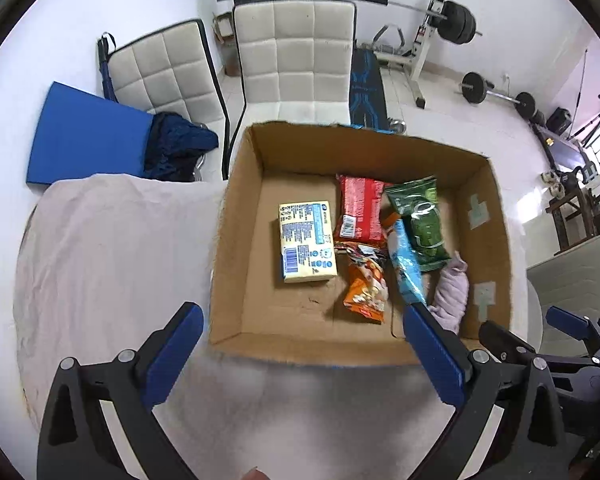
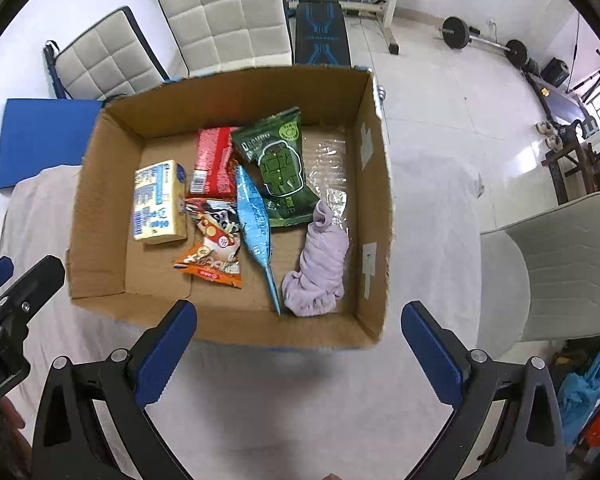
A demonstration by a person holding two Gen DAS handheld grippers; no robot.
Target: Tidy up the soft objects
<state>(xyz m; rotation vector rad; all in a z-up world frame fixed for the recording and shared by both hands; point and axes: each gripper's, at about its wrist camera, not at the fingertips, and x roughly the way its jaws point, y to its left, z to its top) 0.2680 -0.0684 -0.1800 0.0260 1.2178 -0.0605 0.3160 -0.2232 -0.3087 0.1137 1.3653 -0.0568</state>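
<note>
An open cardboard box [image 1: 236, 248] [image 2: 100, 200] stands on a cloth-covered table. Inside lie a yellow packet [image 1: 307, 247] [image 2: 159, 202], a red packet [image 1: 360, 210] [image 2: 214, 160], a green packet [image 1: 422, 224] [image 2: 282, 166], an orange snack bag [image 1: 366, 286] [image 2: 214, 250], a light blue packet [image 1: 408, 268] [image 2: 256, 224] and a rolled lilac cloth [image 1: 454, 292] [image 2: 320, 264]. My left gripper [image 1: 302, 352] is open and empty above the box's near wall. My right gripper [image 2: 298, 352] is open and empty at the box's near right corner.
The pale tablecloth [image 1: 100, 248] [image 2: 432, 216] covers the table around the box. Two white padded chairs [image 1: 296, 56] [image 2: 224, 12] stand behind it, a blue mat [image 1: 84, 136] at the left, a grey chair [image 2: 560, 264] at the right. Gym weights [image 1: 456, 20] stand at the back.
</note>
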